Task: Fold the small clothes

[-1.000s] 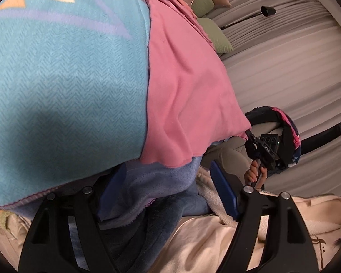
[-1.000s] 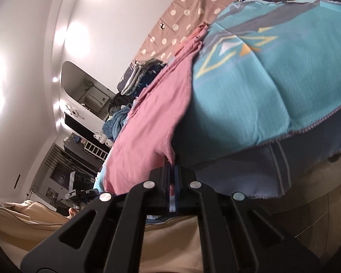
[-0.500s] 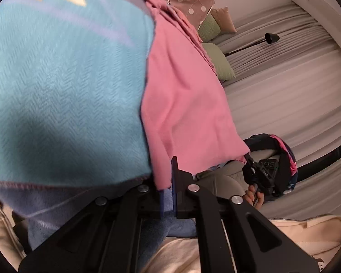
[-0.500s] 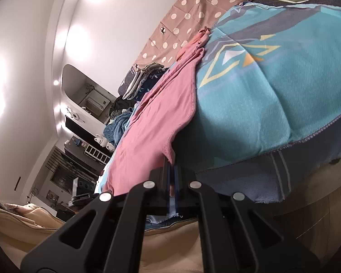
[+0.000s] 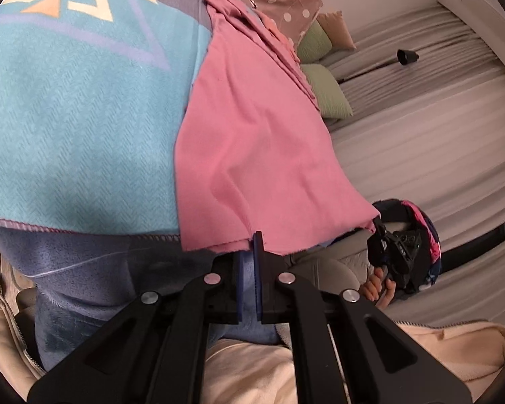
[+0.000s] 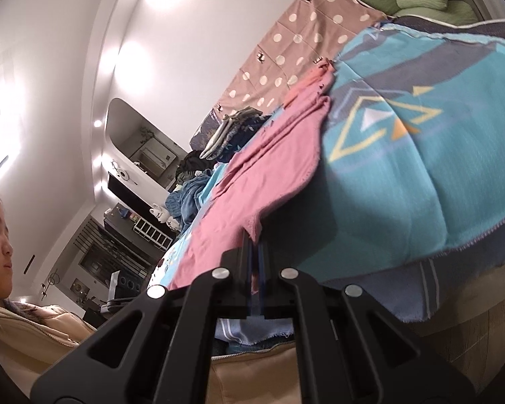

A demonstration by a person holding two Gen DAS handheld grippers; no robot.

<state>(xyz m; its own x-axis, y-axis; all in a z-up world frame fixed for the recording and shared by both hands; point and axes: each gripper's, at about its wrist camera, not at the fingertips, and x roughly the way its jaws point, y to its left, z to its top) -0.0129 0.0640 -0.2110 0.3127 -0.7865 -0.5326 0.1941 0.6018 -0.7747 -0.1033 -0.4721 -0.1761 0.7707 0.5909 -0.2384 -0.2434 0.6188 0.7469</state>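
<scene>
A pink garment (image 5: 252, 141) is clamped at its near hem by the left gripper (image 5: 253, 245). Another corner, at 6 o'clock, is pinched by the right gripper (image 6: 255, 252) over a turquoise blanket (image 6: 421, 175).

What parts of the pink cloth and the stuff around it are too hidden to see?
- Pink cloth, left wrist view: its near hem goes between the shut fingers of the left gripper, so the pinched bit is hidden.
- Same cloth, right wrist view: the right gripper covers the gripped corner.
- Its far end, both views: bunched folds, so the kind of garment is unclear.
- Clothes pile, right wrist view: too small to tell pieces apart.
</scene>
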